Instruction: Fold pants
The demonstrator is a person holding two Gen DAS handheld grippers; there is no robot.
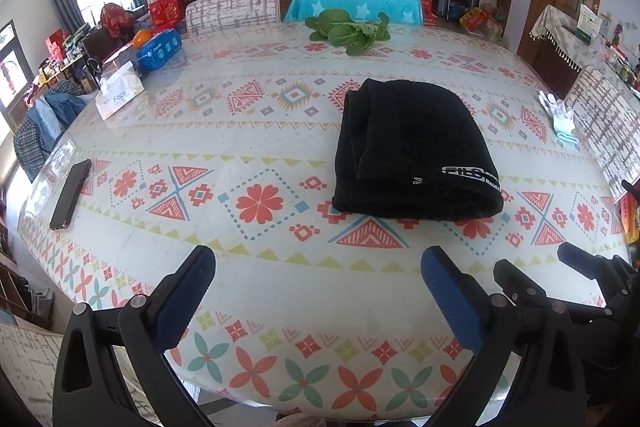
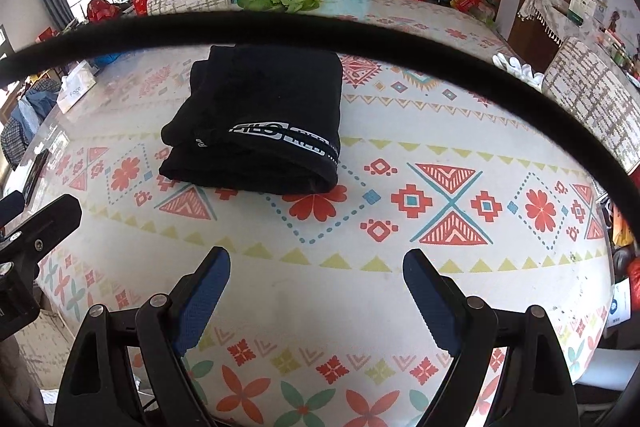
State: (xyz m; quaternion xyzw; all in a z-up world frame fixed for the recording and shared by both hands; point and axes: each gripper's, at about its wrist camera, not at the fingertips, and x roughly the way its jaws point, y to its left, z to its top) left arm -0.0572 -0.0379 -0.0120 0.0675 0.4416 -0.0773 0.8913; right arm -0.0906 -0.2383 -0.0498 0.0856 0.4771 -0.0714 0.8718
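In the left wrist view, the black soft cloth pants (image 1: 416,151), already folded into a thick bundle with a white printed band near the front edge, sit a little right of the middle of the frame on the round table with the flower and triangle patterned cover (image 1: 280,131). The left gripper (image 1: 318,267) is at the bottom of the frame, and its two blue-padded fingers (image 1: 188,291) are spread wide apart with nothing between them, near the table's front edge and well apart from the pants. The black tips of the right gripper (image 1: 540,271) poke in at the lower right. A dark flat phone (image 1: 71,194) lies at the left, a white tissue box (image 1: 119,95) at the upper left, and green leafy vegetables (image 1: 348,31) at the top middle. In the right wrist view, the pants (image 2: 264,123) are in the upper left part of the frame, and the right gripper (image 2: 316,267) at the bottom has its blue-padded fingers (image 2: 204,303) wide apart too and holding nothing. A black curved band (image 2: 320,21) crosses the top of this view; I cannot tell what it is. The pants look soft, floppy and light, so they would bend and sag when lifted. They look fully folded, so the job seems nearly done. If they must be moved, I think it is best to pinch the thick rolled front edge, one gripper at each end, so the layers stay together.
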